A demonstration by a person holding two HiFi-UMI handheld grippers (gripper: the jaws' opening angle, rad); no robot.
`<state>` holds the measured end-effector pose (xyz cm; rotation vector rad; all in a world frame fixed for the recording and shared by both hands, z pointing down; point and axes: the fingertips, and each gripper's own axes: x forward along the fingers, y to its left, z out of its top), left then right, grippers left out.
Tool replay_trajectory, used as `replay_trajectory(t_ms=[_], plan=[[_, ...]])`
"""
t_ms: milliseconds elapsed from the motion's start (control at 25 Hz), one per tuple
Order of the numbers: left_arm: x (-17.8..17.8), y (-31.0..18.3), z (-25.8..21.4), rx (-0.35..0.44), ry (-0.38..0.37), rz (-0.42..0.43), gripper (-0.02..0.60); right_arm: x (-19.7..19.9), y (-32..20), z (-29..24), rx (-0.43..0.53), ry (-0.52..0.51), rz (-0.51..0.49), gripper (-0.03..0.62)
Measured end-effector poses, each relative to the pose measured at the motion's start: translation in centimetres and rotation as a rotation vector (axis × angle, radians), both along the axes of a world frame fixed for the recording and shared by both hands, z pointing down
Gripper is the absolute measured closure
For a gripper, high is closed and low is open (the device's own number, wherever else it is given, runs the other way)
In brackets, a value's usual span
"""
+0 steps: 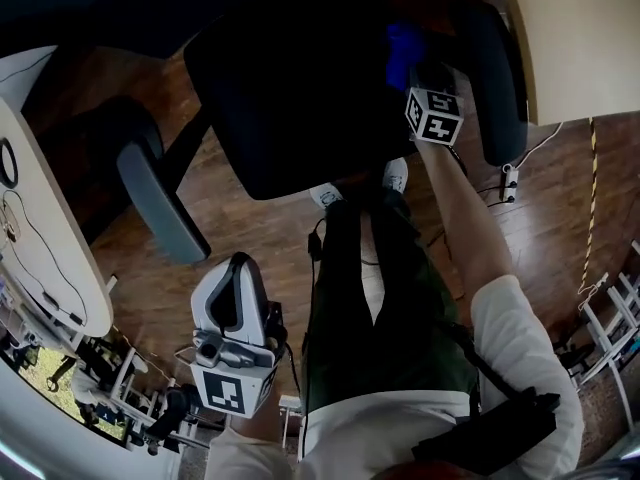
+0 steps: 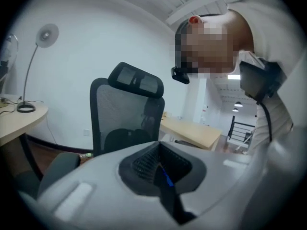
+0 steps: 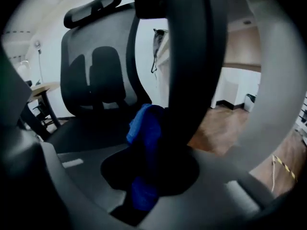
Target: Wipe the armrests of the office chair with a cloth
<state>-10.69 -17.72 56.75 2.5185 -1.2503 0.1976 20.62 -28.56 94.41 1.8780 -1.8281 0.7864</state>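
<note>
Head view: my right gripper (image 1: pixel 412 68) carries the bright blue fabric cloth (image 1: pixel 403 46) just beside the dark padded right armrest (image 1: pixel 497 78) of the black mesh office chair (image 1: pixel 300 88). My left gripper (image 1: pixel 233 313) hangs well apart (near my hip).

Left gripper view: jaws pressed together, nothing between.

Right gripper view: jaws pinch the cloth (image 3: pixel 145 133), which is bunched beside the armrest (image 3: pixel 192 66).

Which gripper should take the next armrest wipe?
Right. The right gripper grips the blue cloth, up by the chair's armrest. The left gripper hangs back near the person's legs, fingers together, no cloth.
</note>
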Motion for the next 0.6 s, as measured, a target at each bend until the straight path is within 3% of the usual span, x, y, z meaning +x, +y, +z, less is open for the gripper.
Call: replay_trajectory(t_ms=[80, 160, 360, 480, 600], plan=[[-0.9, -0.7, -0.9, 0.023, 0.014, -0.063, 0.581, -3.0, 0.5, -4.2, 0.060, -0.029, -0.098, 0.519], [-2.0, -0.7, -3.2, 0.039, 0.016, -0.113, 0.581, -7.2, 3.8, -12.4, 0.149, -0.107, -0.217, 0.519], [-4.2, 0.1, -12.3, 0.154, -0.011, -0.166, 0.581, -12.7, 10.8, -42.3, 0.515, -0.271, -0.400, 0.519], [-4.1, 2.4, -16.2, 0.162, -0.014, -0.132, 0.581, -14.3, 13.5, -54.9, 0.679, -0.253, -0.479, 0.519], [-3.8, 3.5, -21.5, 0.243, 0.009, -0.154, 0.581, -14.7, 15.0, -63.0, 0.795, -0.208, -0.514, 0.519]])
